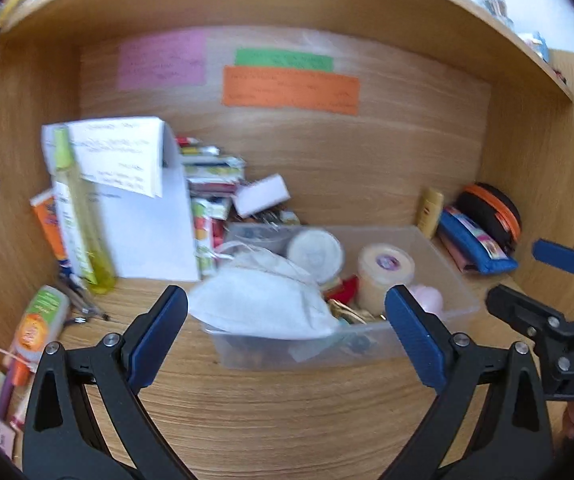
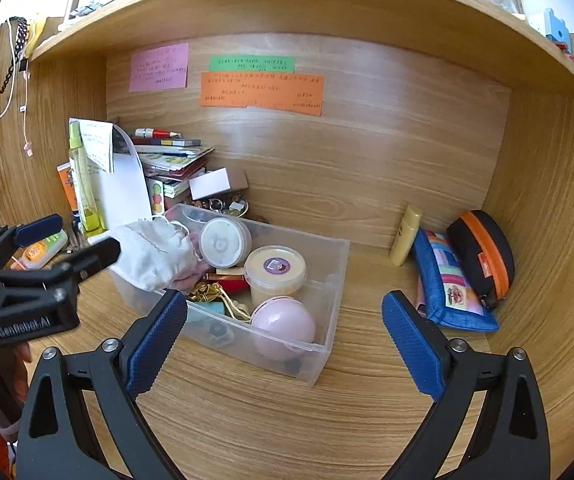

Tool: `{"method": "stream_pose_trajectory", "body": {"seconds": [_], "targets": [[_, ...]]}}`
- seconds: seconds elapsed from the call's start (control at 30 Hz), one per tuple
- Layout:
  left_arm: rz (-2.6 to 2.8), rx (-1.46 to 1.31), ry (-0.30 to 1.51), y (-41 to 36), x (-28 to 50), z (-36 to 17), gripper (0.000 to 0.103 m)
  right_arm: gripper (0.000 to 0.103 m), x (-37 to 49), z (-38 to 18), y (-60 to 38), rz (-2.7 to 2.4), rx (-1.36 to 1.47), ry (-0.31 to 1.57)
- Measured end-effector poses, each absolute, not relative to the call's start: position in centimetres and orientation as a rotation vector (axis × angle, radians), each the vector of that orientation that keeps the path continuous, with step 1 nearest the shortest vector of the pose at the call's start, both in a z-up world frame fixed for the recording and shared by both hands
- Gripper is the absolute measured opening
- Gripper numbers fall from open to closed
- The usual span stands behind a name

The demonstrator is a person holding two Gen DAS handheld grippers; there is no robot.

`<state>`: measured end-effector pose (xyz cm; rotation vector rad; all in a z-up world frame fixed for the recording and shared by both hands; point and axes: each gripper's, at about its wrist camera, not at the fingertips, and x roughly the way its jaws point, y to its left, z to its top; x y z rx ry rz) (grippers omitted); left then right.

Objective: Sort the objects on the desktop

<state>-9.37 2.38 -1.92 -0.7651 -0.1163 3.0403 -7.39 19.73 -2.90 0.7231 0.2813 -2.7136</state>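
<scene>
We are holding both left tongs and right tongs released above the wooden table, judging the soft, light white fabric mask draped over the clear plastic bin's rim best pinched at its edge.

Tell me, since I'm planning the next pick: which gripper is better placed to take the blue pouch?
Probably the right gripper: open and empty, with the blue pouch just beyond its right finger. The left gripper faces the clear bin, with the pouch far off to its right.
</scene>
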Motion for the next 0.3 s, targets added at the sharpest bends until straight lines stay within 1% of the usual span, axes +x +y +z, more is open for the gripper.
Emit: {"method": "stream_pose_trajectory", "body": {"seconds": [0.3], "targets": [[3.01, -0.799, -0.091, 3.2, -10.4, -2.8, 0.1, 0.097, -8.8, -3.8, 20.4, -2.713, 0.777, 0.245]]}}
